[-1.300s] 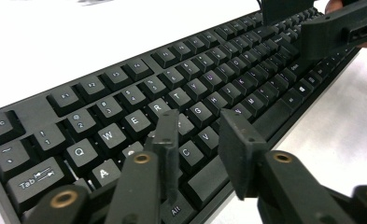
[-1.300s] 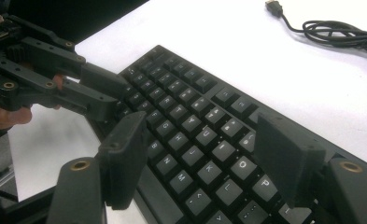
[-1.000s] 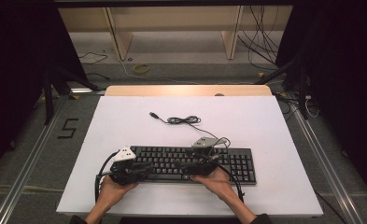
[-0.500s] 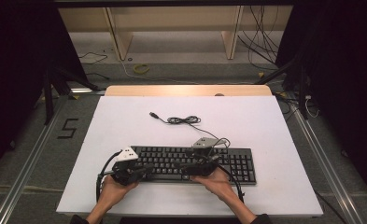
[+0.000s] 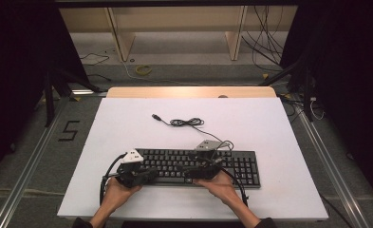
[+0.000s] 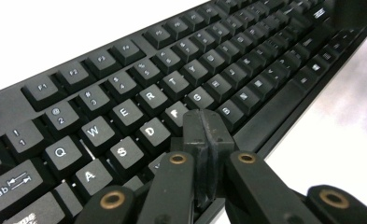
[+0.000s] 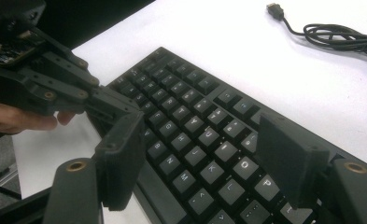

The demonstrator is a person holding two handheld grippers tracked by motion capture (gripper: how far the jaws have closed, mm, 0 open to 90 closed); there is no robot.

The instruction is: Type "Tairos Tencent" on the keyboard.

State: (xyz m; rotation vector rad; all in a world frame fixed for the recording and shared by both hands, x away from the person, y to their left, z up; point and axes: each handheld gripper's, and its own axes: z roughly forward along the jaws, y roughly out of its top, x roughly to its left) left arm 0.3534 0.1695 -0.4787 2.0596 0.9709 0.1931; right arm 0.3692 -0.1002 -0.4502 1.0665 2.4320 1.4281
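Left claw (image 6: 204, 140) clenched empty, tips on keyboard (image 5: 193, 164) near F; right claw (image 7: 209, 163) released over J–K. Press straight down, one key only.

Bright overhead light, table (image 5: 279, 142) glaring white; far keys blurred, surroundings dark

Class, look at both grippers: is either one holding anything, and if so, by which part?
Nothing is held. The left gripper has its jaws shut together, empty, above the keyboard. The right gripper is open over the keys, gripping nothing.
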